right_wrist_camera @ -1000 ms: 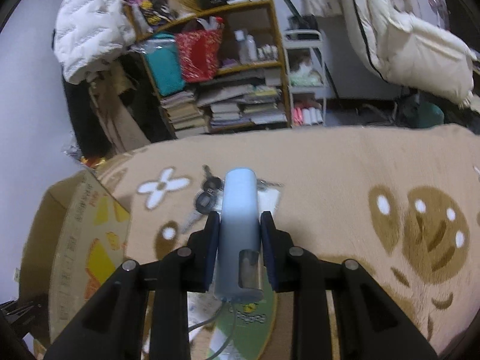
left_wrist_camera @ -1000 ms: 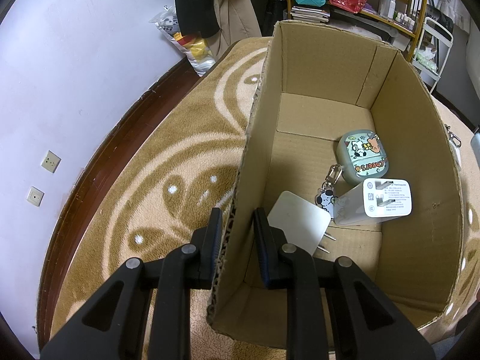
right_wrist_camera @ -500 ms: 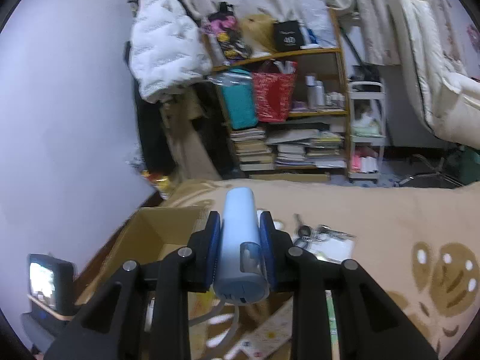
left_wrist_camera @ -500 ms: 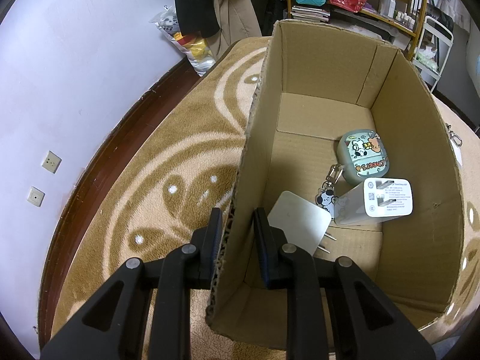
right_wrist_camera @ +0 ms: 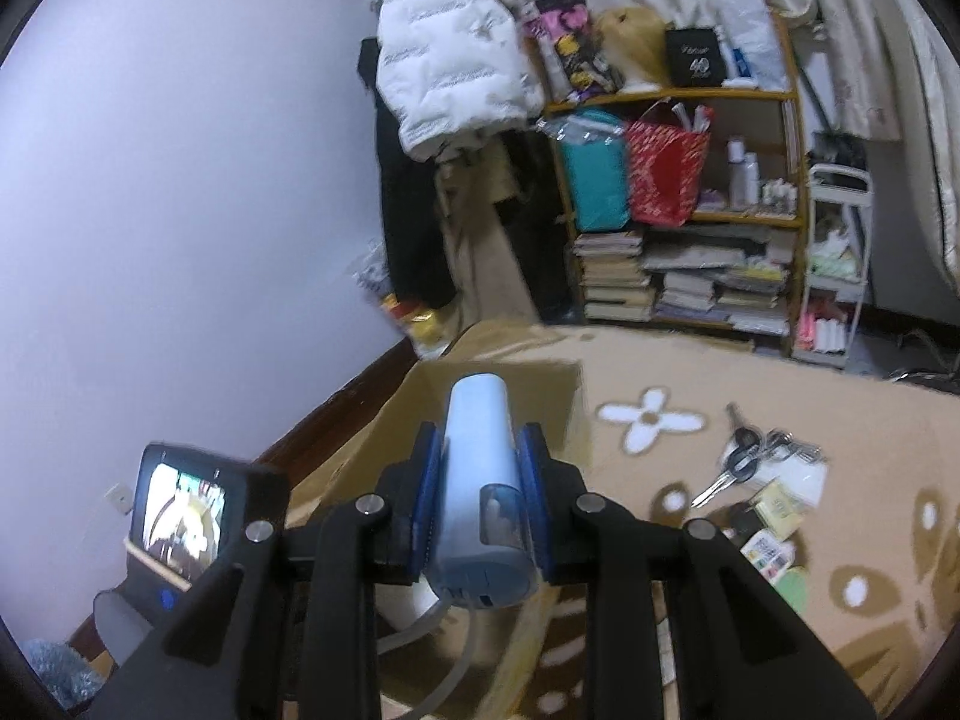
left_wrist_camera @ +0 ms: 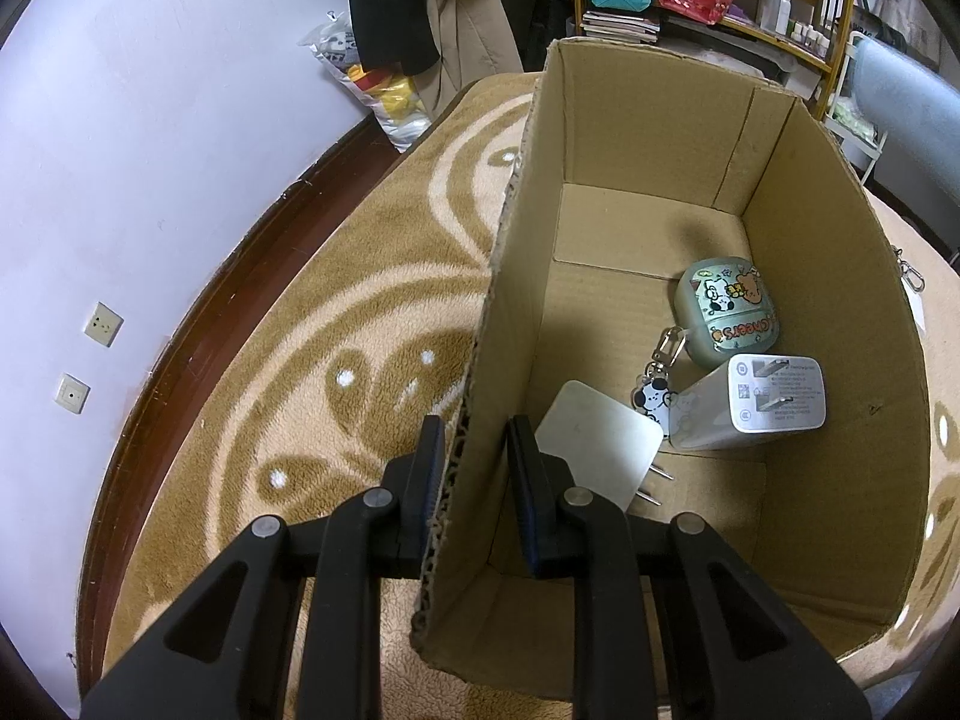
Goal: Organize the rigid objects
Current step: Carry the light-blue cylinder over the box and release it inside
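Left wrist view: left gripper (left_wrist_camera: 474, 468) pinches the cardboard box (left_wrist_camera: 840, 276) wall to steady it, while right gripper (right_wrist_camera: 480, 486) clamps a pale blue tube (right_wrist_camera: 480, 480), likely bound for the box

Tan patterned carpet (left_wrist_camera: 312, 324): bears cardboard box (left_wrist_camera: 840, 312); keys (right_wrist_camera: 747, 459), cards and small packets (right_wrist_camera: 774, 516) lie loose nearby.
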Available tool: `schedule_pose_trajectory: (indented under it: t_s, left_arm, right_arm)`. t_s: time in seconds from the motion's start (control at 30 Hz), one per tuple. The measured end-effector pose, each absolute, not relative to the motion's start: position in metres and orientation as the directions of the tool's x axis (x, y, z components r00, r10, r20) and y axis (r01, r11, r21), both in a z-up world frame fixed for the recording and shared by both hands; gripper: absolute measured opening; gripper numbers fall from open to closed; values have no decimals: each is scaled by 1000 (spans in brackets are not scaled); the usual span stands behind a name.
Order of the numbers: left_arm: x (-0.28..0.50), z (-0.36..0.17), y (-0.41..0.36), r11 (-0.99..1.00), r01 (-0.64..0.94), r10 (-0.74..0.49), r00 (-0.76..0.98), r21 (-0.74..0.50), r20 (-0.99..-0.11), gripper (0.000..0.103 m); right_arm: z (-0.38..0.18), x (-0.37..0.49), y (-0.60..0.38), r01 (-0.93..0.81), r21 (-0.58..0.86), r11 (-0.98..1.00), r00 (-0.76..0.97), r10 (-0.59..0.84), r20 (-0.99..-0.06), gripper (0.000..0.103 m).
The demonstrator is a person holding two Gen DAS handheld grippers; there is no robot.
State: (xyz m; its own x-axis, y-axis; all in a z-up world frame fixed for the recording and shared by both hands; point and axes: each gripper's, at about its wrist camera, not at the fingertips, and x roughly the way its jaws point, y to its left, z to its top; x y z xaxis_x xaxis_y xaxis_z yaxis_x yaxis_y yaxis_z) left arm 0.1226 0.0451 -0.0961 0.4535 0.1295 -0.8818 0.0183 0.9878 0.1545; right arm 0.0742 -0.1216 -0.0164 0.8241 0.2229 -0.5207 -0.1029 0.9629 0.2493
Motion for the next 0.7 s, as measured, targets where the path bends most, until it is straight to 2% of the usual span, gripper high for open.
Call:
schedule_pose_trajectory:
  t_s: [0.27, 0.7]
  left_arm:
    - [122, -96, 46, 988, 12, 130, 457, 152, -880, 21]
    - [122, -95, 50, 990, 14, 120, 460, 142, -880, 20]
  right_arm:
    - [-37, 79, -100, -140, 214, 967, 787, 239, -568, 28]
    - [-67, 91, -99, -95, 219, 971, 730, 217, -648, 28]
